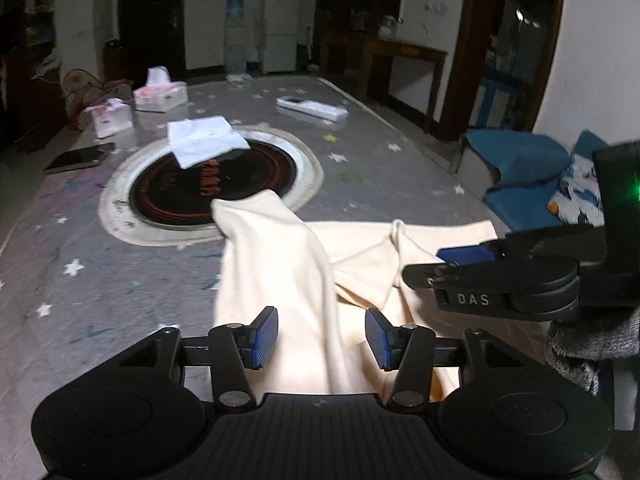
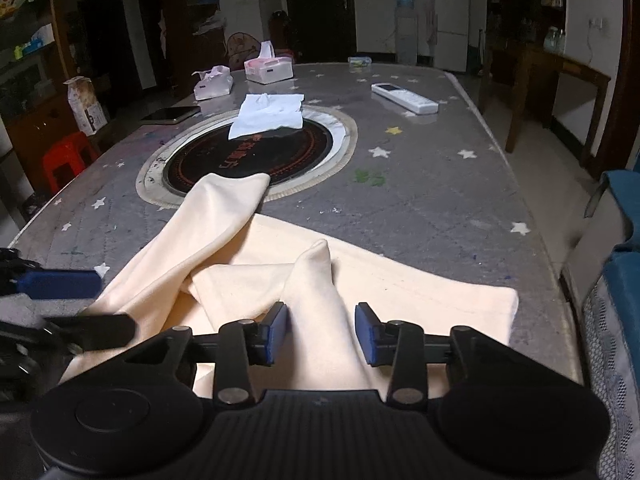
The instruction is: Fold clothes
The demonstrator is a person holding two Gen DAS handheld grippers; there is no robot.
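A cream-coloured garment lies crumpled on the near end of a grey star-patterned table; one sleeve reaches onto the round black burner. My left gripper is open, with a raised fold of the cloth between its blue pads, not clamped. My right gripper is open too, astride another raised fold of the garment. The right gripper also shows in the left wrist view, and the left gripper shows at the left edge of the right wrist view.
A round black burner sits in the table's middle with a white tissue on it. Two tissue packs, a phone and a white remote lie farther back. A blue chair stands to the right.
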